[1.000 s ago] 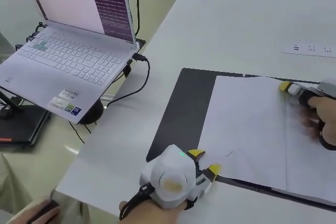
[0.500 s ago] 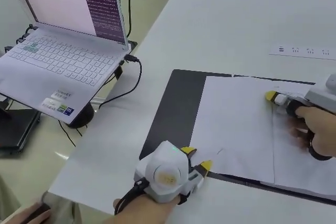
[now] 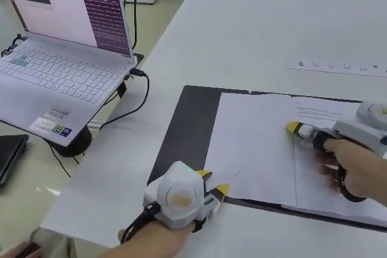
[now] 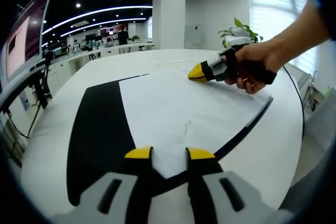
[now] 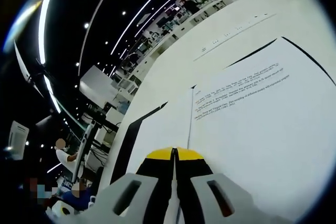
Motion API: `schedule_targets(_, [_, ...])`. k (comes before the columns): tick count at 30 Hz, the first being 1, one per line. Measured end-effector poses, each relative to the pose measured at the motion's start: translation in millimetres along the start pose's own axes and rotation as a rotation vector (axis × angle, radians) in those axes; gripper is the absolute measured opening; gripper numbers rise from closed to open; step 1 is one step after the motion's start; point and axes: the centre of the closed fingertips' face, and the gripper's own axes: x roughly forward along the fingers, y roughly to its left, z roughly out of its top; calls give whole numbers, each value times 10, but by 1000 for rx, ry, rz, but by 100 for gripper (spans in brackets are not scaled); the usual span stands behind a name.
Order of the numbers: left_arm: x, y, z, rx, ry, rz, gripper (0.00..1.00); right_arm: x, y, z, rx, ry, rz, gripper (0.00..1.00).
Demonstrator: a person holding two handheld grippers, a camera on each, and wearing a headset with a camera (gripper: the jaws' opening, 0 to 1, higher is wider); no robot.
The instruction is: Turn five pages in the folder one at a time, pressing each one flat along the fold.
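The open folder [image 3: 181, 130] is lying flat on the white surface [image 3: 254, 28], with its black inner cover showing at the left and white pages spread over the rest. The left gripper [image 3: 212, 182] is resting at the near corner of the blank left-hand page [image 3: 254, 143]. In the left gripper view its yellow-tipped fingers [image 4: 139, 153] are standing apart and gripping nothing, with the page's edge lying between them. The right gripper [image 3: 294, 128] is pointing down onto the fold [image 5: 190, 111] between the blank page and the printed page [image 5: 252, 114], with its fingers clenched tip to tip. A laptop [image 3: 60, 58] is sitting open to the left, off the surface.
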Motion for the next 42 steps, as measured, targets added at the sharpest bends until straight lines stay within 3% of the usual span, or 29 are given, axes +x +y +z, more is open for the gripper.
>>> schedule_targets(15, [-3, -1, 1, 1, 3, 3, 23, -256, -32, -194, 25, 6, 2, 0])
schedule_targets(28, [-5, -2, 1, 1, 0, 3, 23, -450, 114, -427, 41, 26, 27, 0])
schedule_targets(34, [-1, -3, 0, 1, 3, 3, 23, -550, 196, -649, -2, 90, 47, 0])
schedule_targets(42, [-2, 0, -1, 3, 2, 4, 23, -684, 192, -809, 3, 107, 55, 0])
